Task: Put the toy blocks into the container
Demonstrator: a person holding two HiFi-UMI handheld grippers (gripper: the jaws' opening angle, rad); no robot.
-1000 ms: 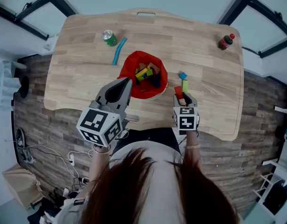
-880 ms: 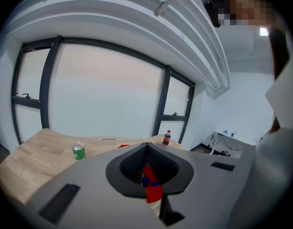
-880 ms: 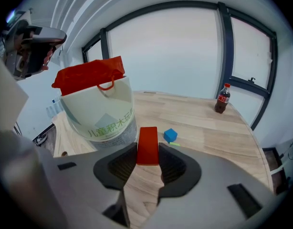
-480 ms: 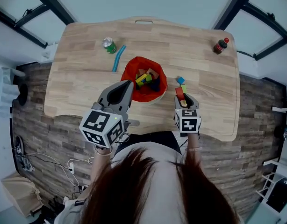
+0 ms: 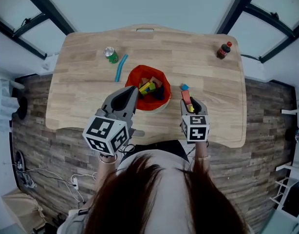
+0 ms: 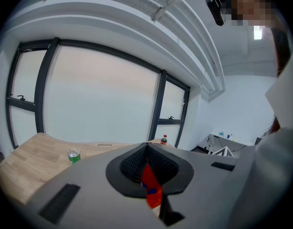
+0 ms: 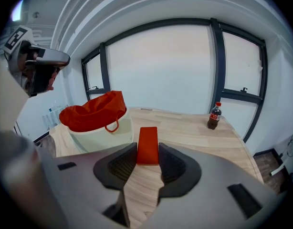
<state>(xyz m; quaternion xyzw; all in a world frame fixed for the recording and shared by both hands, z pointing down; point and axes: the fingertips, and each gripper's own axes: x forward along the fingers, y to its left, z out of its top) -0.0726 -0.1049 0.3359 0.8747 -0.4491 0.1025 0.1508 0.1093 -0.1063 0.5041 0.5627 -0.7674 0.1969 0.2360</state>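
red fabric lines the container, which stands mid-table in the head view with several blocks already inside it, so the job looks well along. the left gripper hovers at its near rim, probably parked out of the way or ready to steady the bag. the right gripper sits just to the container's right over the wooden table, with a red block poking forward from it and a blue block lying loose on the boards just beyond. a green can, a blue stick and a cola bottle stand well apart from the work and seem to play no part. in the left gripper view the jaws are drawn together with nothing clamped between them; only a thin sliver of the red liner and its contents shows through the slit below the tips, which fits an idle tool. in the right gripper view the jaws are clamped on the red block's two long sides, low down, so that most of it stands out ahead, a hold that should let it drop cleanly once the jaws part. the container stands ahead and to the left, apart from the block, so i judge the next move to be a carry leftward over the rim before release.
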